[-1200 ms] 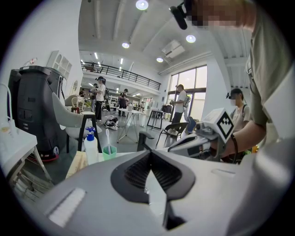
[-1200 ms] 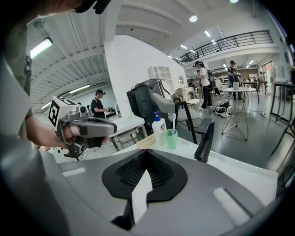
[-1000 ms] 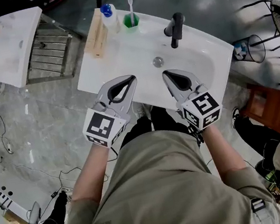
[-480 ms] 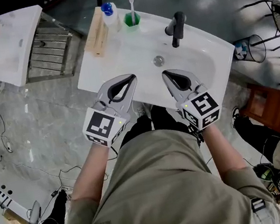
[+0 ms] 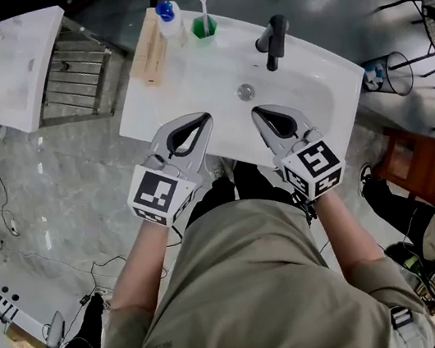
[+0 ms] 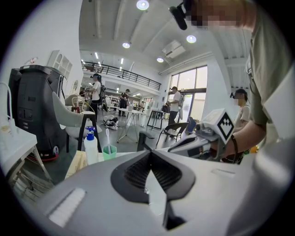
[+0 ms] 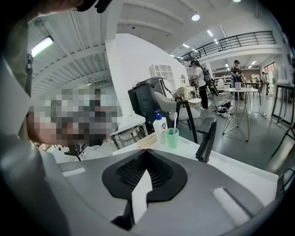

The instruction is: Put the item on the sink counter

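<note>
Left gripper point(image 5: 204, 121) and right gripper point(image 5: 259, 114) hover over the sink counter's point(image 5: 183, 75) near edge, jaws together, empty. Probable item: pump bottle point(image 5: 168, 23), far left. Light, smooth plastic; grip the body.

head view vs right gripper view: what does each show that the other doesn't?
Head view only: the basin drain and the marker cube on the right gripper. Right gripper view only: people at far tables and the balcony railing. Both: black faucet, green cup with toothbrush, pump bottle, white sink counter, and the right gripper's shut fingers.
</note>
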`<state>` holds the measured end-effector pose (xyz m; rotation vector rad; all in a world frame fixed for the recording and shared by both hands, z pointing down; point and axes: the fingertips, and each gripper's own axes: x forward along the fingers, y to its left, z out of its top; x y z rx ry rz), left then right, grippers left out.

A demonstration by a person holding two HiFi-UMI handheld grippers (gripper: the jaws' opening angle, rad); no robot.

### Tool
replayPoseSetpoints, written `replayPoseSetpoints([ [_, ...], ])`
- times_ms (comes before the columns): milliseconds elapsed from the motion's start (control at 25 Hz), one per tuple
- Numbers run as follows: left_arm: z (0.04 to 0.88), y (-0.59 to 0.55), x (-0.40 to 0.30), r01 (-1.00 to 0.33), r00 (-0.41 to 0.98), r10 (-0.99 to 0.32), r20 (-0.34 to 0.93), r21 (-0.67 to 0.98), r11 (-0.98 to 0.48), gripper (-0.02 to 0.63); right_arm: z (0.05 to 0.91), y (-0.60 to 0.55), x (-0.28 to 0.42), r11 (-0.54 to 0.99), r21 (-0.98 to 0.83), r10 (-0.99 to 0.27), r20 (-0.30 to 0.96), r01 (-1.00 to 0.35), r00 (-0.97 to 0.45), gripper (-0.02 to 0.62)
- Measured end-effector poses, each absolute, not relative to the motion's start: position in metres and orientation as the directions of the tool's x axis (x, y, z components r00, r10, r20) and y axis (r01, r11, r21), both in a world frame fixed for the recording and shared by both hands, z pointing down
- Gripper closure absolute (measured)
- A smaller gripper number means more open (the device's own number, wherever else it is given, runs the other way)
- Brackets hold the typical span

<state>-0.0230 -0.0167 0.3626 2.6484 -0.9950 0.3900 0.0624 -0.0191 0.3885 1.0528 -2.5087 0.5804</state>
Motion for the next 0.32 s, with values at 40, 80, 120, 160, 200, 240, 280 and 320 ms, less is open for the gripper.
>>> replayPoseSetpoints([
  [40, 0.3623, -0.0166, -0.0226, -0.672, 0.725, -0.595, 0.346, 0.168, -0.722, 0.6, 0.3882, -0.0189, 0.0628, 0.639, -0.231, -0.588, 0.47, -0.734, -0.659, 0.584],
  [80, 0.3619, -0.0165, -0.022, -0.672, 0.725, -0.596, 0.345, 0.167, -0.722, 0.6, 0.388, -0.0187, 0.0633, 0.639, -0.23, -0.588, 0.469, -0.734, -0.659, 0.584],
  [120, 0.3612, -0.0164, -0.0211, -0.672, 0.726, -0.596, 0.343, 0.167, -0.722, 0.6, 0.388, -0.0185, 0.0638, 0.639, -0.23, -0.588, 0.47, -0.734, -0.659, 0.584],
  [160, 0.3605, -0.0163, -0.02, -0.671, 0.727, -0.595, 0.342, 0.168, -0.722, 0.6, 0.3882, -0.0183, 0.0643, 0.639, -0.23, -0.588, 0.47, -0.734, -0.659, 0.584],
  [200, 0.3601, -0.016, -0.0191, -0.67, 0.728, -0.594, 0.341, 0.17, -0.723, 0.6, 0.3886, -0.018, 0.0647, 0.639, -0.23, -0.588, 0.47, -0.734, -0.659, 0.584],
  [240, 0.3606, -0.0155, -0.0186, -0.669, 0.728, -0.594, 0.342, 0.171, -0.723, 0.6, 0.3891, -0.0177, 0.0652, 0.639, -0.231, -0.587, 0.47, -0.734, -0.659, 0.584],
  [280, 0.3617, -0.0151, -0.0187, -0.67, 0.728, -0.593, 0.344, 0.17, -0.723, 0.6, 0.3896, -0.0173, 0.0655, 0.639, -0.231, -0.587, 0.47, -0.734, -0.659, 0.584],
  [320, 0.3629, -0.0145, -0.0188, -0.67, 0.727, -0.593, 0.347, 0.17, -0.722, 0.6, 0.3902, -0.0169, 0.0659, 0.638, -0.232, -0.587, 0.471, -0.734, -0.659, 0.584],
])
